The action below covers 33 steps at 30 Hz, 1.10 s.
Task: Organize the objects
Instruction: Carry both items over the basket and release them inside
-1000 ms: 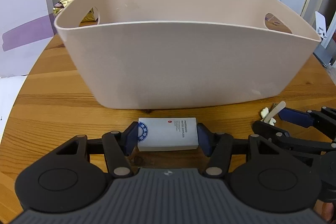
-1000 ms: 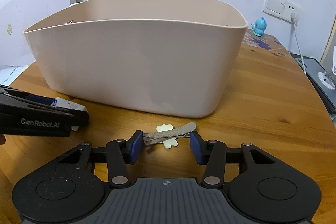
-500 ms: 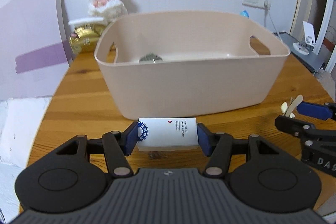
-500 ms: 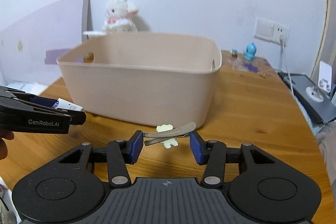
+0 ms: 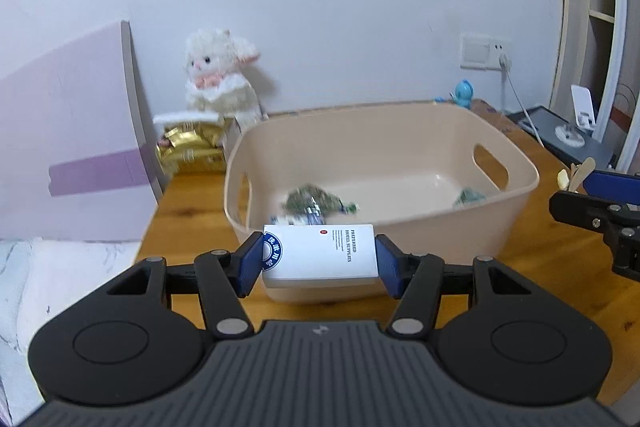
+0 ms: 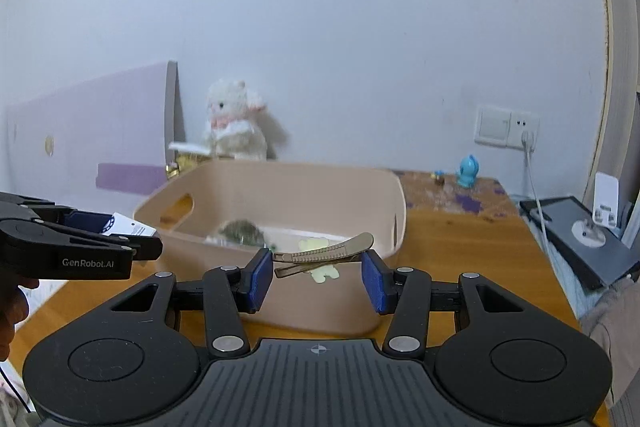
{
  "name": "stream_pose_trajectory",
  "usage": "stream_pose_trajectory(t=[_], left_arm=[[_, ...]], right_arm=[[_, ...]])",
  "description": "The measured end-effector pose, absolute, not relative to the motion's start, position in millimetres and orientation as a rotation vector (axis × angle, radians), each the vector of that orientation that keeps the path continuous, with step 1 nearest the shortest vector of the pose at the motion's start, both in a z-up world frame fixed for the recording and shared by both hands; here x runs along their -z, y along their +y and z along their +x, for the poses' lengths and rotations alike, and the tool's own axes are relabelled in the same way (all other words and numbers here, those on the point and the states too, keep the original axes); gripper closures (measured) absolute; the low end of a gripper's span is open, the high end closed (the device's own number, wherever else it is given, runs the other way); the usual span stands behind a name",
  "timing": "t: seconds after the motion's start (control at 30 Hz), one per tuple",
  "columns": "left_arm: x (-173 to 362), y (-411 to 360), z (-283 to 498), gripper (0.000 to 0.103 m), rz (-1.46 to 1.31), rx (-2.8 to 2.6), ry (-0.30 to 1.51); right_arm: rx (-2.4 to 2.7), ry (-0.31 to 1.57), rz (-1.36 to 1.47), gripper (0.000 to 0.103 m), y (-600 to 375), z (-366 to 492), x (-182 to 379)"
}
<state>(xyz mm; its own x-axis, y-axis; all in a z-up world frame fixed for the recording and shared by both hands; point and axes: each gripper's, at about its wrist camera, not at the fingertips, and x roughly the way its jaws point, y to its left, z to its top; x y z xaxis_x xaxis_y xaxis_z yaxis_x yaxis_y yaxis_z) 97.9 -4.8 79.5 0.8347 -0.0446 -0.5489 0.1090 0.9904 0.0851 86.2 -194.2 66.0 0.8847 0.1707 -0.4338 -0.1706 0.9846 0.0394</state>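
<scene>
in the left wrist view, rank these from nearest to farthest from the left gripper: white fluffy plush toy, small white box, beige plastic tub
1. Small white box, clamped between the left gripper's fingers.
2. Beige plastic tub, just ahead on the wooden table, under the box.
3. White fluffy plush toy, by the back wall, left of the tub.

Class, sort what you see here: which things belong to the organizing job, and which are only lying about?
Job: beige plastic tub; white printed box in left gripper; tan metal hair clip in right gripper.

Lying about: white plush lamb; gold foil packet; blue toy figurine.
</scene>
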Motion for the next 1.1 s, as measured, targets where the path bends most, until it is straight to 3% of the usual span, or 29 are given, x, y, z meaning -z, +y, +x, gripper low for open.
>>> stream_pose_trajectory(t=[0.47, 1.0, 1.1], left_arm=[[-91, -14, 164, 0.042, 0.174, 0.063, 0.57], [-38, -16, 241, 0.042, 0.125, 0.021, 0.8], [-34, -16, 243, 0.042, 0.127, 0.012, 0.819]], right_arm=[[-0.148, 0.434, 0.012, 0.058, -190, 155, -74], [-0.134, 0.614, -0.056, 0.057, -172, 214, -32], [-0.144, 0.643, -0.058, 0.048, -171, 218, -26]])
